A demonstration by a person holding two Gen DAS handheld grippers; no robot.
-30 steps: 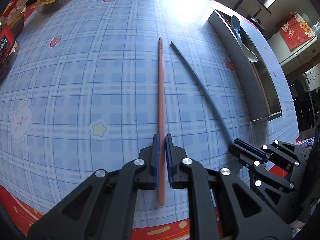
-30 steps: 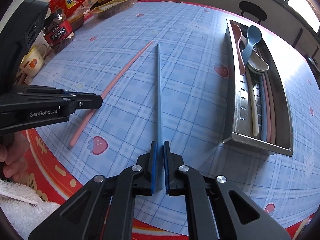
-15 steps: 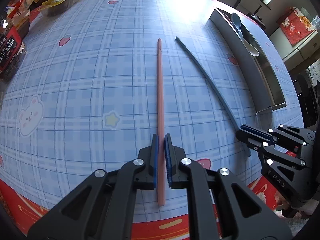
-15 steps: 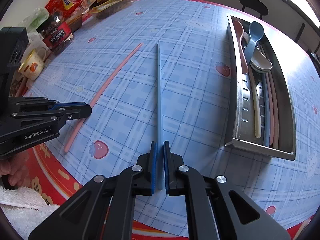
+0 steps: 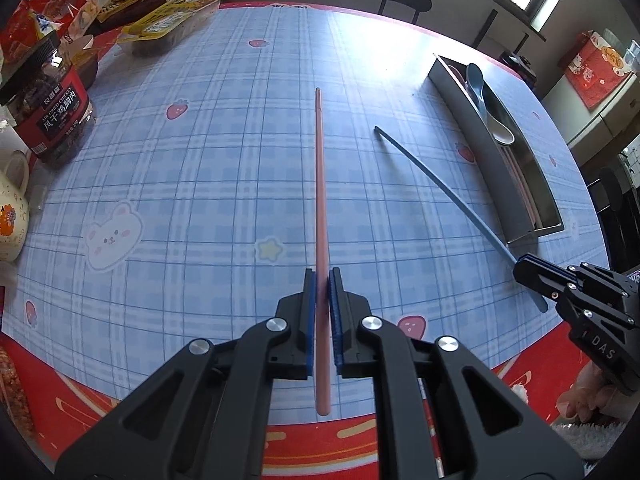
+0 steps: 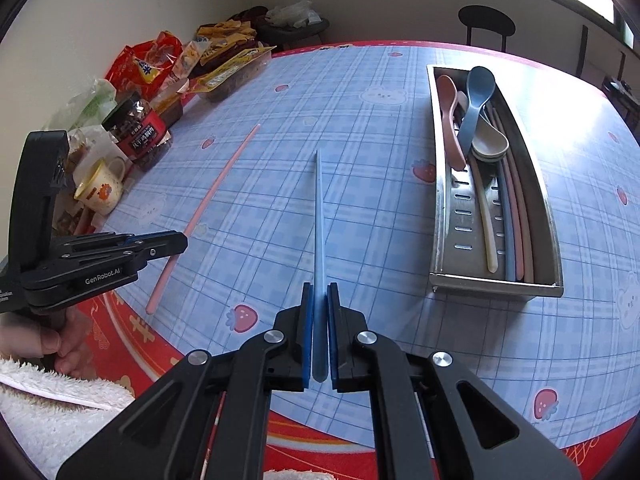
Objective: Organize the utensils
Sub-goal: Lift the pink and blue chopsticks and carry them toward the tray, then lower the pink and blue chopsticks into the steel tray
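Note:
My left gripper (image 5: 322,276) is shut on a long pink chopstick (image 5: 320,184), which points away from me above the checked tablecloth. My right gripper (image 6: 320,290) is shut on a blue chopstick (image 6: 319,216), also lifted off the cloth. Each gripper shows in the other's view: the right gripper (image 5: 524,266) at the right edge with the blue chopstick (image 5: 440,188), the left gripper (image 6: 176,240) at the left with the pink chopstick (image 6: 218,188). A steel utensil tray (image 6: 438,200) at the right holds spoons (image 6: 476,108) and several chopsticks (image 6: 516,216).
Snack bags (image 6: 148,64), a red-labelled jar (image 6: 140,132) and a cream mug (image 6: 100,186) crowd the table's far left. A black stool (image 6: 486,20) stands beyond the far edge. A hand and white fleece sleeve (image 6: 48,396) show at lower left.
Both grippers have risen with their chopsticks, so the table looks farther off and more of it shows. The blue chopstick's far end has lifted off the cloth.

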